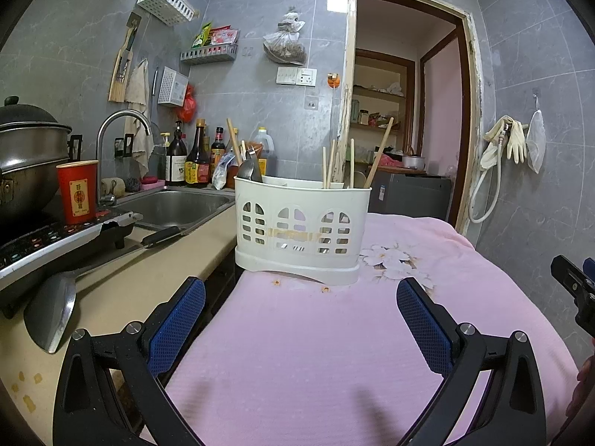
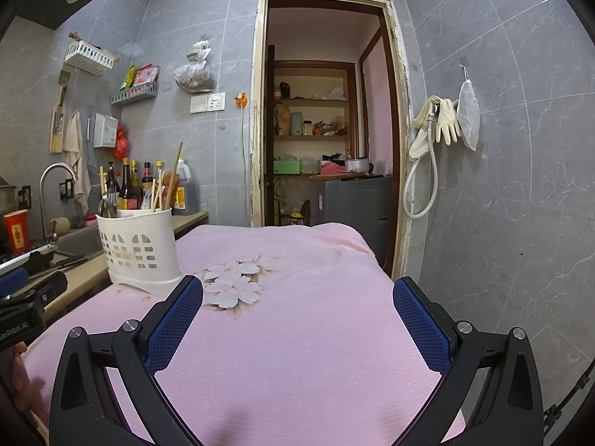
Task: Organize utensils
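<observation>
In the left wrist view, the left gripper [image 1: 301,299] is hovering low over the pink cloth [image 1: 297,353] with its two blue fingers [image 1: 178,319] spread wide and holding nothing, aimed straight at the white utensil holder [image 1: 301,230], which is sitting at the cloth's far left corner, just beside the counter [image 1: 148,278]. The holder is probably standing there so both grippers can reach it from the front. About four chopsticks [image 1: 379,154] are leaning upright in its right side, and a metal spoon [image 1: 250,169] is resting in its left compartment with another wooden handle behind it; the exact count is hard to tell. One metal spatula [image 1: 50,312] is lying flat on the counter, well apart from the holder, and looks like the likeliest thing left to put away. In the right wrist view, the right gripper [image 2: 297,299] is likewise hanging over the cloth, fingers [image 2: 420,319] wide apart and empty, with the holder [image 2: 139,249] off to its left and the cloth ahead bare of utensils.
</observation>
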Tool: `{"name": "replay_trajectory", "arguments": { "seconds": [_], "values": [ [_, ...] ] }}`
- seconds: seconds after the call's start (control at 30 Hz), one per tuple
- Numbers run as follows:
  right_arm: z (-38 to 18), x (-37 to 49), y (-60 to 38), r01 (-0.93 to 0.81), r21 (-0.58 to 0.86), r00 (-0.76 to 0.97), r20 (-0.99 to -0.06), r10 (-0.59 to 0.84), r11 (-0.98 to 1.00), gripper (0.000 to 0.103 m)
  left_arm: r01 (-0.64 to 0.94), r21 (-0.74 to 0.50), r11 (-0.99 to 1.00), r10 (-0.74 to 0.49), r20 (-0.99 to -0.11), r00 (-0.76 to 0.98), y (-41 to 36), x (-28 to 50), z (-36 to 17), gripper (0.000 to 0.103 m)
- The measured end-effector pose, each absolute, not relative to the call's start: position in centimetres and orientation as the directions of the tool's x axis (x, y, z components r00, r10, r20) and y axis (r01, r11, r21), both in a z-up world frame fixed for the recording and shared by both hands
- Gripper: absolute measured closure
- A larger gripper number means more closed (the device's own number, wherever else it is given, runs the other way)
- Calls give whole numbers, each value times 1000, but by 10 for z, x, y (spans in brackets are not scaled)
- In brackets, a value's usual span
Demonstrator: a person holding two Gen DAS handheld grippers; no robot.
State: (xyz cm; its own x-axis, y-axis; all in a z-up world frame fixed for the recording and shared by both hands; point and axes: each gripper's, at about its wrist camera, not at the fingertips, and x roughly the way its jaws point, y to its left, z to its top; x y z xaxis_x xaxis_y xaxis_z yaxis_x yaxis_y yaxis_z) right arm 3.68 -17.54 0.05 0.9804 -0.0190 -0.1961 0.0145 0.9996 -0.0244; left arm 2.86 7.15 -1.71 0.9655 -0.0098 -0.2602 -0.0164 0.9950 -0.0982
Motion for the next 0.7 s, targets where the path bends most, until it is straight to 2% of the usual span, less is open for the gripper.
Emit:
{"name": "replay_trajectory", "arguments": {
  "seconds": [0.7],
  "values": [
    [-2,37,-174,15,-22,980,-200,-19,1000,0,-11,-62,998,-5,-253,968,68,29,-18,2]
  ]
}}
